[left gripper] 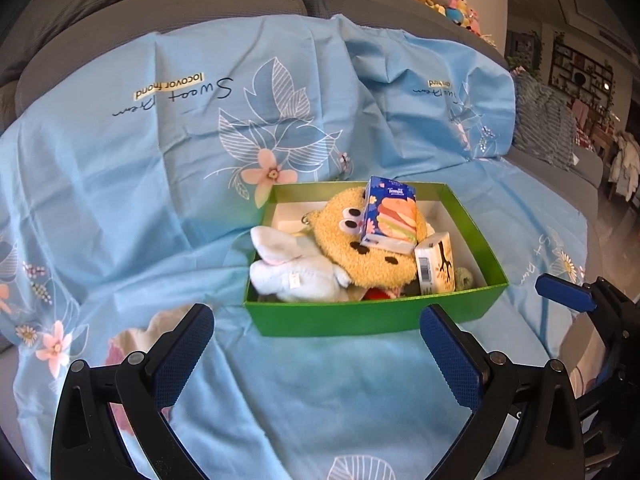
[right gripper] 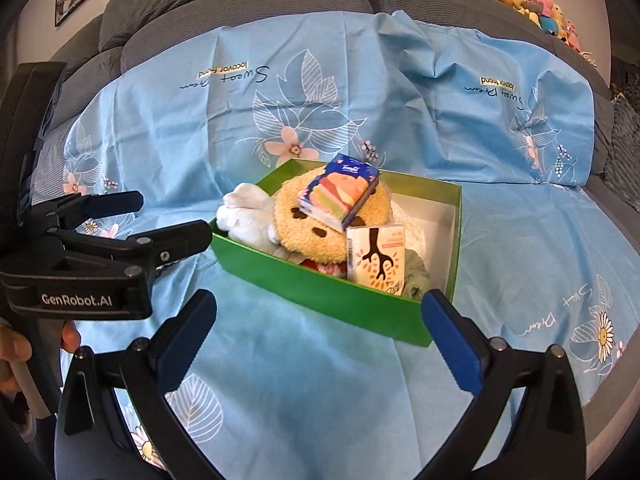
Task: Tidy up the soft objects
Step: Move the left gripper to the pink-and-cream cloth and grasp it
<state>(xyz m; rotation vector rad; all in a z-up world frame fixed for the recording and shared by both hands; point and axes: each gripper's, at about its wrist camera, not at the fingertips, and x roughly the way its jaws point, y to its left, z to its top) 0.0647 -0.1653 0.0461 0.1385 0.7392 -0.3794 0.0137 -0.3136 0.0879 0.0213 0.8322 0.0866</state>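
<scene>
Soft objects are seen gathered in the green box [left gripper: 372, 316], which stands on the blue floral sheet [left gripper: 160, 140] spread over a grey sofa [right gripper: 240, 4]. A tan plush with googly eyes [left gripper: 376, 248] fills the middle of the box, and a white plush [left gripper: 292, 268] is wedged against its left side, part of it rising over the rim. A blue tissue pack [left gripper: 390, 216] is propped on the tan plush, and a cream tissue pack with a tree print [right gripper: 376, 254] stands just beside it. A green soft item [right gripper: 416, 276] and something red and white are partly buried beneath; what these are cannot be told.

The task is judged to be nearly or wholly done: nothing loose is seen on the sheet around the box. A row of plush toys [right gripper: 532, 0] is lined along the sofa back at the far right, well apart from the box; whether these belong to the task cannot be told.

The left gripper [left gripper: 316, 348] is held spread wide before the near wall of the box, with nothing between its fingers and nothing touched. The right gripper [right gripper: 320, 340] is likewise released, its fingers fully apart and empty, near the box's front corner.
</scene>
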